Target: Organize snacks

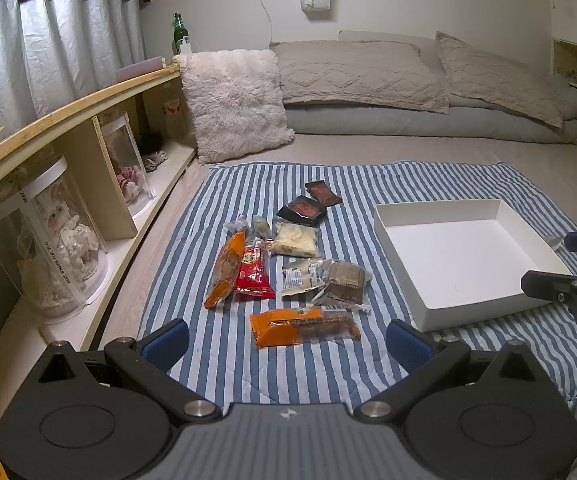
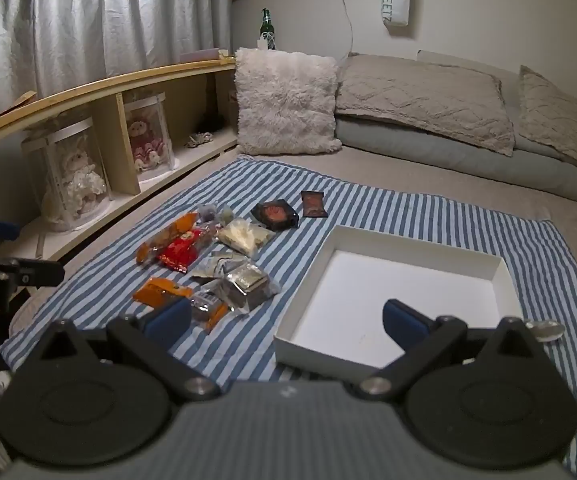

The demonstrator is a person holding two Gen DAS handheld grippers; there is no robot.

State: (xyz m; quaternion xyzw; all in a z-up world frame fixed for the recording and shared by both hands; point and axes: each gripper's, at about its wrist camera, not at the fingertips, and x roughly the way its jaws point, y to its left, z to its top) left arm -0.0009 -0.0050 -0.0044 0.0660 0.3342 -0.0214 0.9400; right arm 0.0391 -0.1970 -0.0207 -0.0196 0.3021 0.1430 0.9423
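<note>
Hovering spread and empty, the left gripper faces snack packets left of the white box; the right gripper, equally wide, alone reveals a spoon just right of that box.

A bedroom in a home: a bed with pillows, curtains, and (probably keepsake) dolls on a shelf.

The bed has a striped blanket on it. On the blanket sit a white box (nothing inside) and a bunch of snack packs beside it.
</note>
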